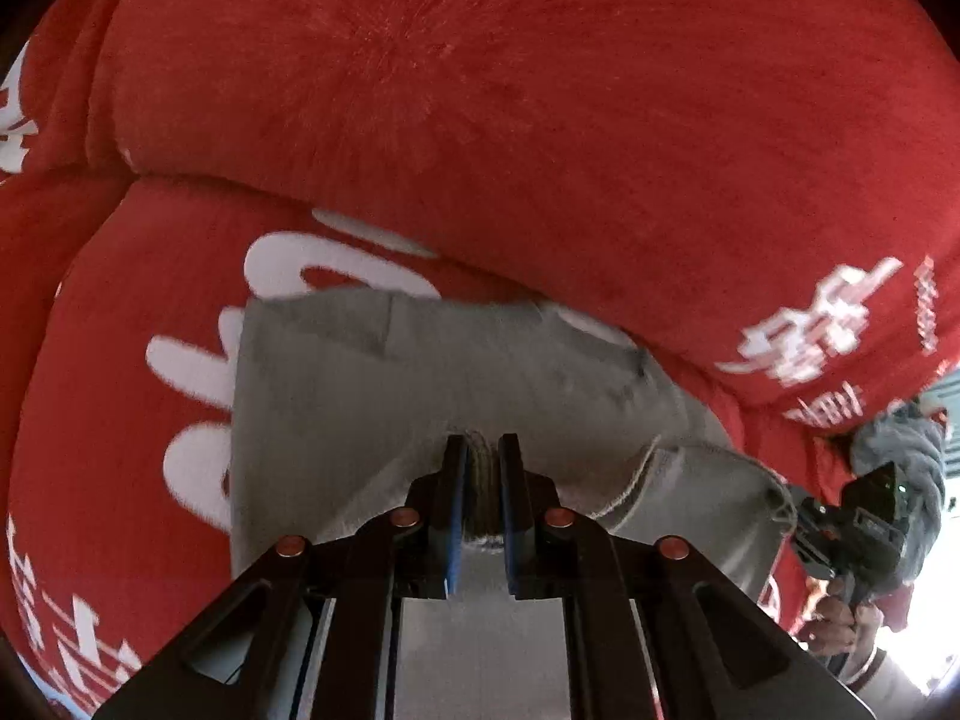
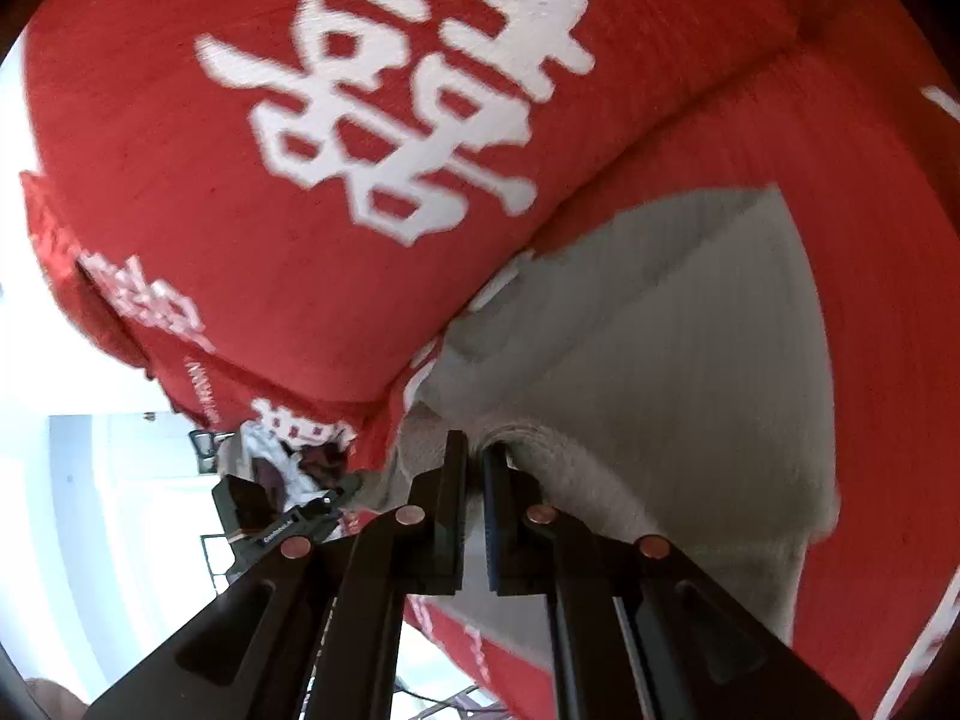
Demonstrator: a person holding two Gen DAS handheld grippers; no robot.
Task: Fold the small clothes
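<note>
We hold the grey garment (image 1: 360, 396) by its edge with both tongs: our left gripper (image 1: 482, 450) is pinched narrow on bunched hem, and our right gripper (image 2: 474, 456) is clamped on another fold. The cloth hangs over the red bedding (image 1: 480, 120) with white characters, just before a plump red pillow (image 2: 240, 210).

I see the garment (image 1: 372, 396) spread on the bedding's (image 1: 480, 120) lower cushion, its far edge just short of the back cushion (image 2: 240, 192). My left gripper (image 1: 482, 450) pinches its near edge; my right gripper (image 2: 474, 450) pinches the same edge, farther right.
</note>
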